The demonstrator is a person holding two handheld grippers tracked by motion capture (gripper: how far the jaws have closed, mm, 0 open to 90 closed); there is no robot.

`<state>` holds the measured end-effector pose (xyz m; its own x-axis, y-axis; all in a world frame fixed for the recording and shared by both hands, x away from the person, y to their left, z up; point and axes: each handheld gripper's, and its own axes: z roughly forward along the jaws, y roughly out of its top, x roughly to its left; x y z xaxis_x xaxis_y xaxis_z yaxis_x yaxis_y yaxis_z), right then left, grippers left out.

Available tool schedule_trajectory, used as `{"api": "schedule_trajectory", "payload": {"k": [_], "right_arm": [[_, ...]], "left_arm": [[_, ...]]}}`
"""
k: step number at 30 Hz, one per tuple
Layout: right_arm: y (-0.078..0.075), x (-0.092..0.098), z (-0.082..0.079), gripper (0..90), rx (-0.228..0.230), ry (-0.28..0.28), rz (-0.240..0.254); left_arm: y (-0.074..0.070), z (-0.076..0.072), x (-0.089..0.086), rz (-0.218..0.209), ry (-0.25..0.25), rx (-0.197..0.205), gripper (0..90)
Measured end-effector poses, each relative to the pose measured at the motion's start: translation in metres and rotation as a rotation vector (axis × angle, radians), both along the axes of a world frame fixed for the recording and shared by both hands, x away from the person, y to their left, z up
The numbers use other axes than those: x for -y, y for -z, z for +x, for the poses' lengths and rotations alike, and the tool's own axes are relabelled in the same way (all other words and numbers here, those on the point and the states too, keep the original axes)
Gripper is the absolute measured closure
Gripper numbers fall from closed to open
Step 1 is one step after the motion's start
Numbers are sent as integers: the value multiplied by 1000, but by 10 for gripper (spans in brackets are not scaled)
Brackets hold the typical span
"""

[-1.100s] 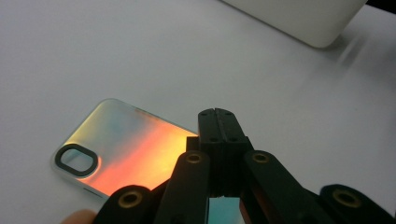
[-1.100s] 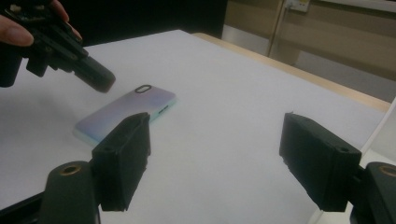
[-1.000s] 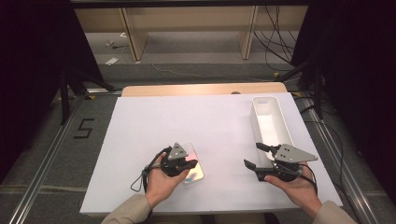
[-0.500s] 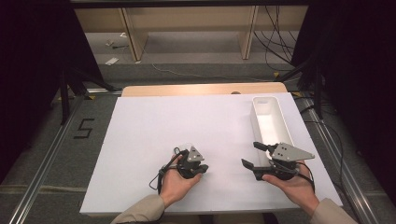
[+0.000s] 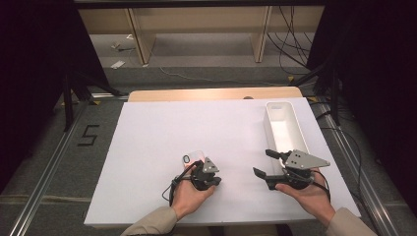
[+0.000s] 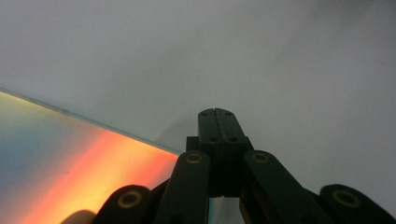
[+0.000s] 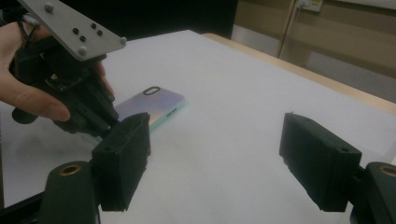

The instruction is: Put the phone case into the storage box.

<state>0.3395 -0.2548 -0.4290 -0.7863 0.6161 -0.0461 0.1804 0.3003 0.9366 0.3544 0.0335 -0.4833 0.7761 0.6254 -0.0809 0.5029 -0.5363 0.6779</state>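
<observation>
Near the table's (image 5: 147, 147) front edge, left gripper (image 5: 209, 178), fingers closed and holding nothing, is pressing at the phone (image 5: 193, 158); right gripper (image 5: 264, 163) is waiting half-open, empty. Phone not lifted yet.

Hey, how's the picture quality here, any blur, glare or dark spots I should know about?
High view: the white table is evenly lit, while the room's sides fall into deep black. Left gripper view: the phone case is very close and soft, glowing in an orange-to-blue sheen, with the left gripper sharper. Right gripper view: the right gripper fingers are near, dark and slightly blurred; the case lies sharper behind them.
</observation>
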Motion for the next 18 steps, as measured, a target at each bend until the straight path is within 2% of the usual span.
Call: {"api": "schedule_trajectory", "payload": {"k": [7,18], "right_arm": [[0,-1,1,252,3,-4,-2],[-1,-1,2,251,0,-8,-3]], "left_arm": [[-2,-3,-6,13,3,-20,900],[-5,-13,-31,57,-3,-58,899]]}}
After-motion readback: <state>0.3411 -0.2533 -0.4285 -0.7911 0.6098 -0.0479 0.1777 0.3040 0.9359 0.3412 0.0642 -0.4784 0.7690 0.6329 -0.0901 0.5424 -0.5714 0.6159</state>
